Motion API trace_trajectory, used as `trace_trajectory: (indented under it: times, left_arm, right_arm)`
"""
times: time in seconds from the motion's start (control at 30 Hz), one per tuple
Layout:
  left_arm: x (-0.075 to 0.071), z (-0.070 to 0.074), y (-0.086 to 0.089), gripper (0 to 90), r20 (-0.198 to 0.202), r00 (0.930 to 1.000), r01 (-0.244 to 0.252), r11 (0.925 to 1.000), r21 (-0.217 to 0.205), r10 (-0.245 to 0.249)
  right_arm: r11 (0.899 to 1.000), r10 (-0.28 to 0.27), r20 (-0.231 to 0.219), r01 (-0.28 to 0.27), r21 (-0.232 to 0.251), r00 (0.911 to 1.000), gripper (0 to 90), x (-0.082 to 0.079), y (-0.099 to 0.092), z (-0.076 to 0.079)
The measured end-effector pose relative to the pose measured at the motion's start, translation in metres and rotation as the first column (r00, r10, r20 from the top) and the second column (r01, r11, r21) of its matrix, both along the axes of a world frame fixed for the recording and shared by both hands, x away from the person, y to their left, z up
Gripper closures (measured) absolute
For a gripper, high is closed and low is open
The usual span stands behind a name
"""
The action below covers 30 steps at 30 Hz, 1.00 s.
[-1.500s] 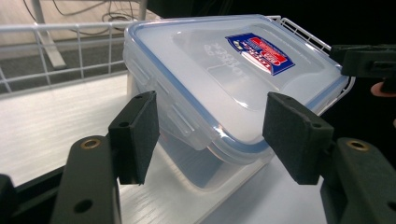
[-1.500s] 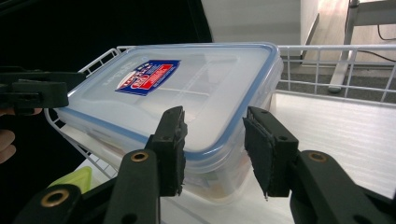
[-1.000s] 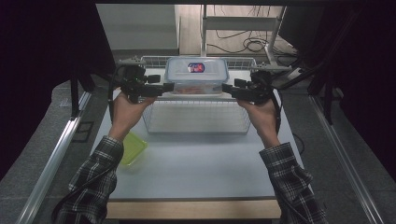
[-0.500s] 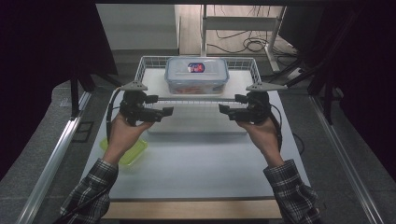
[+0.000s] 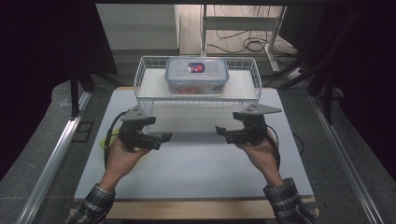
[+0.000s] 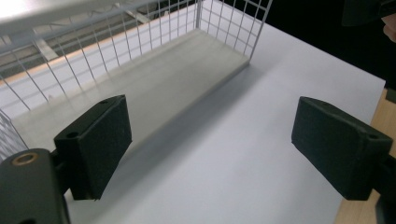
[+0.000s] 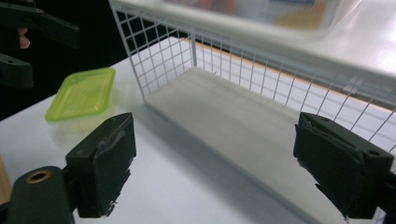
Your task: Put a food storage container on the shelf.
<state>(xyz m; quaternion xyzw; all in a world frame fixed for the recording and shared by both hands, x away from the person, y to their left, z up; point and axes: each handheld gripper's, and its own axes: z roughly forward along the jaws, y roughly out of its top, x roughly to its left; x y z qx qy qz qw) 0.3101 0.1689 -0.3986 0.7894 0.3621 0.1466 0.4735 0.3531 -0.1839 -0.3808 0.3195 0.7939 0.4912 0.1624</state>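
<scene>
Now the food box [image 5: 196,74] is seen resting on top of the wire rack [image 5: 196,105]. Below and in front of the rack, the left gripper [image 5: 167,137] and right gripper [image 5: 220,132] are held apart, jaws just opened wide, nothing between them.

The wire rack [image 5: 196,100] is made of thin white-coated metal rods, smooth and faintly shiny, and a pale matt board is carried as its shelf. On top of the rack a clear glossy plastic container [image 5: 196,74] is seen. The counter [image 5: 196,172] below the rack is covered in a smooth matt white sheet, edged with bare wood. Beside the rack a translucent green plastic lid [image 7: 82,93] lies. Matt black, slightly rough pads [image 6: 100,140] are borne by the tongs.
</scene>
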Motion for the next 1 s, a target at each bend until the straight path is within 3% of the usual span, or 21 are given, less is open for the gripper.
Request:
trace_trajectory:
  times: [0.27, 0.7, 0.87, 1.0]
  left_arm:
    - [-0.018, -0.019, -0.003, 8.0, -0.010, 0.9999, 0.004, 0.9996, -0.029, -0.004]
    - [-0.042, -0.051, -0.004, 3.0, -0.044, 0.9989, 0.015, 0.9999, 0.006, -0.015]
    - [-0.052, -0.056, -0.006, 2.5, -0.024, 0.9995, 0.023, 0.9996, 0.014, -0.022]
    - [-0.062, -0.064, -0.010, 2.0, 0.003, 0.9998, 0.022, 0.9984, 0.052, -0.022]
  right_arm:
    - [1.000, 0.013, -0.002, -0.013, -0.008, 0.9999, 8.0, -0.012, -0.004, -0.016]
    - [0.999, 0.030, -0.007, -0.030, -0.027, 0.9995, 2.9, -0.034, -0.007, -0.041]
    - [0.999, 0.026, -0.009, -0.027, -0.027, 0.9996, 2.2, -0.041, -0.008, -0.045]
    - [0.999, 0.023, 0.002, -0.023, -0.038, 0.9997, 1.9, -0.050, -0.010, -0.051]
